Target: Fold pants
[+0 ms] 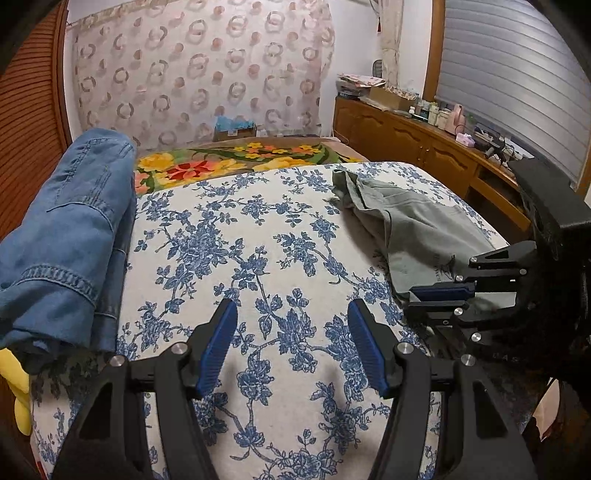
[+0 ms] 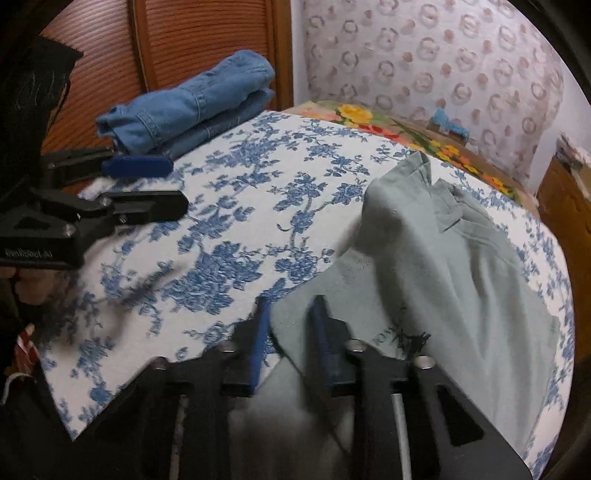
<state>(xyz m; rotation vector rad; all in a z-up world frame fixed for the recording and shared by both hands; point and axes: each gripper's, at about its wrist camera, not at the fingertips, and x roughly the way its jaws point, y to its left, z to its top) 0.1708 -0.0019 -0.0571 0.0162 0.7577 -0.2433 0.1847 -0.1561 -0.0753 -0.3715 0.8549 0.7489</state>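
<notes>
Sage-green pants (image 2: 461, 266) lie crumpled on the right side of the blue-flowered bedsheet (image 1: 266, 240); they also show in the left wrist view (image 1: 406, 225). My right gripper (image 2: 290, 314) has its jaws narrowed around the near hem of the green pants, with cloth between the blue pads; it shows side-on in the left wrist view (image 1: 436, 295). My left gripper (image 1: 291, 314) is open and empty, hovering over bare sheet left of the pants; it shows in the right wrist view (image 2: 177, 184).
Folded blue denim (image 1: 70, 236) lies at the bed's left edge by a wooden slatted panel (image 2: 207, 33). A flowered blanket (image 1: 229, 162) lies at the bed's far end. A cluttered wooden sideboard (image 1: 424, 136) stands on the right.
</notes>
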